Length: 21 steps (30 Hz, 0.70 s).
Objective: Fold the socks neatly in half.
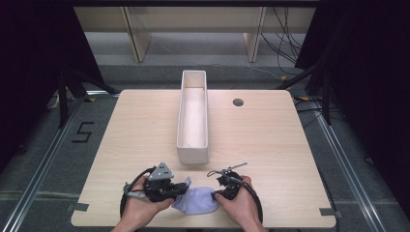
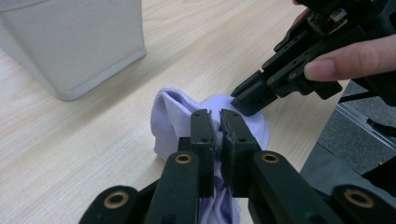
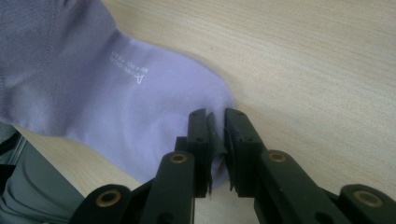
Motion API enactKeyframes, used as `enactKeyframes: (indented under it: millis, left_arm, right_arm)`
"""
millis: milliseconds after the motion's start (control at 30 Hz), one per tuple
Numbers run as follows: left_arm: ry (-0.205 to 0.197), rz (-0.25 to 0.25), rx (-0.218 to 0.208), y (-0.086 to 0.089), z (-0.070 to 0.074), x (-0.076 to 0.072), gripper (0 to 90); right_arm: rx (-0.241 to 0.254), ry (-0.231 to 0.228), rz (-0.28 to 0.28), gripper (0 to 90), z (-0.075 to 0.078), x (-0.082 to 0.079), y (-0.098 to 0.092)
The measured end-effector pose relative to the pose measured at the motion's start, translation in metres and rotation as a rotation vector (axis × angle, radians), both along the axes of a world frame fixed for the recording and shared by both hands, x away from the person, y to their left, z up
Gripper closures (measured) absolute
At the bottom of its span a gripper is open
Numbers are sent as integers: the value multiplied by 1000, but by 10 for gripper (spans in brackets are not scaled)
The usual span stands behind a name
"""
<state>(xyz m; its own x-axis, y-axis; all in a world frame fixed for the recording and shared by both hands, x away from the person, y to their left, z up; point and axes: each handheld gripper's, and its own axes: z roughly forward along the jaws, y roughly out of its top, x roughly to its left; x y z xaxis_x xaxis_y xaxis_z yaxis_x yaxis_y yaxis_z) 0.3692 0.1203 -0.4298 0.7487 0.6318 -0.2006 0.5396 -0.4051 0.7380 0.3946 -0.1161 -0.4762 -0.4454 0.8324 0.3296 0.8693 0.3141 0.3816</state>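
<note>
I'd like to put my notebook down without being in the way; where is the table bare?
The table is bare left and right of the white bin. It is crowded at the near edge, where the left gripper and right gripper pinch the lilac sock.

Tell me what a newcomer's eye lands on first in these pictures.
First, the pale lilac sock at the table's near edge, pinched from both sides: the left gripper and the right gripper each have their jaws shut on its fabric. Next, the long white box standing open at mid-table, just beyond the sock.
</note>
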Motion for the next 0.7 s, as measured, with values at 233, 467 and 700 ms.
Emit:
enactKeyframes:
  millis: [233,467,700]
  left_arm:
    - [8,-37,29,-12,-3,1,836]
    - [14,-58,62,-29,-9,2,837]
    - [19,-62,88,-42,-15,5,836]
  right_arm:
    - [-33,-26,55,809,-2,2,-2]
    - [-8,-12,17,806,-1,1,1]
    - [10,-4,3,804,-1,1,2]
